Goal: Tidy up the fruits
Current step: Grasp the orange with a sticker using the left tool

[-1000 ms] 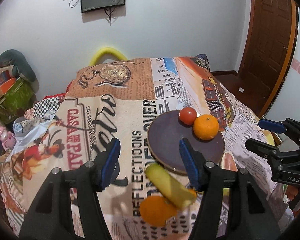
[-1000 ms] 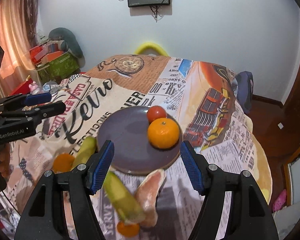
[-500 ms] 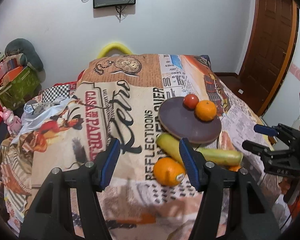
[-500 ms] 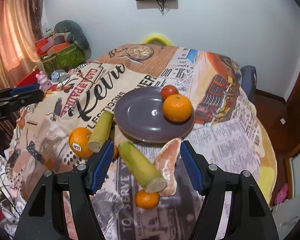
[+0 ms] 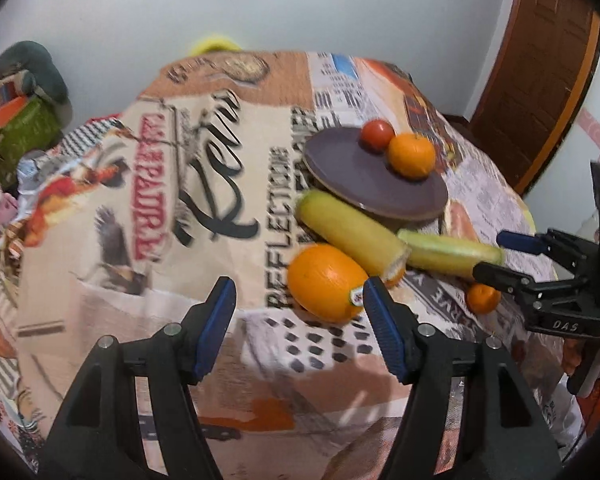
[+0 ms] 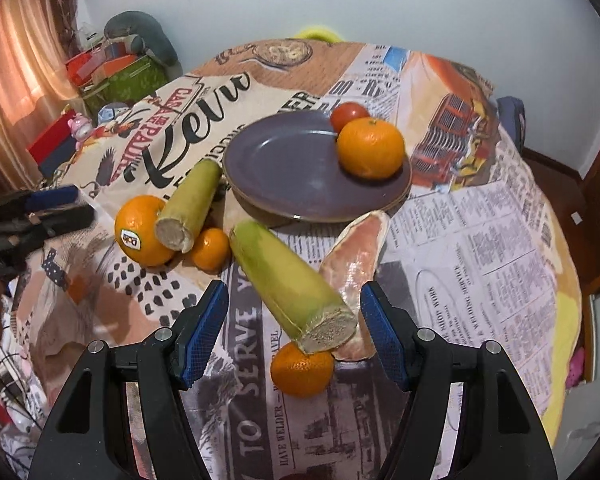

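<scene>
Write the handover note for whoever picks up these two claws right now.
Left claw: open, empty, above the cloth beside the big orange.
Right claw: open, empty, over the nearer corn cob and the grapefruit piece.

On the plate: a tomato and an orange.

On the cloth, off the plate: the big orange with a sticker, a second corn cob leaning against it, a small orange beside them, another small orange at the near edge, the nearer corn cob and the grapefruit piece.

Done: two fruits plated. Left: the six loose pieces.
</scene>
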Motion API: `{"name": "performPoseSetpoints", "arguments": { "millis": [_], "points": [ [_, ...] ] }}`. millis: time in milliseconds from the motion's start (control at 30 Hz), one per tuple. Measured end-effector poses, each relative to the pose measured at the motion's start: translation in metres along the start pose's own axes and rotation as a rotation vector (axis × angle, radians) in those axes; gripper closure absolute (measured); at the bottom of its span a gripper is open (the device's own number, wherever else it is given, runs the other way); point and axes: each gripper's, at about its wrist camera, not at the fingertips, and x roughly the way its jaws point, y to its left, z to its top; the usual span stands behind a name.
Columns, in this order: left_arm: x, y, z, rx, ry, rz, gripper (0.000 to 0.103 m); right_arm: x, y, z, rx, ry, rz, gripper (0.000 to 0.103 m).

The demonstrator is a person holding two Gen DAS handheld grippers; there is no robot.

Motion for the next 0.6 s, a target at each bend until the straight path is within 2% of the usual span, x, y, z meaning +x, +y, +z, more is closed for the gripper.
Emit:
{"name": "performPoseSetpoints", "arguments": {
  "millis": [300, 367, 467, 500, 600],
  "points": [
    [0.041, -0.013, -0.005, 0.002, 0.066, -0.023, 0.037, 0.010, -0.002, -0.004, -0.006, 0.019, 0.018, 0.039],
    [0.046, -0.013, -0.003, -0.004, 0.067, -0.032, 0.037, 0.011, -0.002, -0.003, -0.014, 0.018, 0.014, 0.041],
    [0.051, -0.014, -0.002, -0.010, 0.053, -0.035, 0.037, 0.012, -0.005, -0.002, -0.019, 0.024, 0.006, 0.051],
    [0.053, -0.014, -0.001, -0.009, 0.050, -0.031, 0.037, 0.012, -0.005, -0.002, -0.023, 0.026, 0.004, 0.058],
    [0.057, -0.013, 0.001, -0.017, 0.050, -0.031, 0.040, 0.012, -0.010, -0.001, -0.002, 0.032, 0.040, 0.059]
  ]
}}
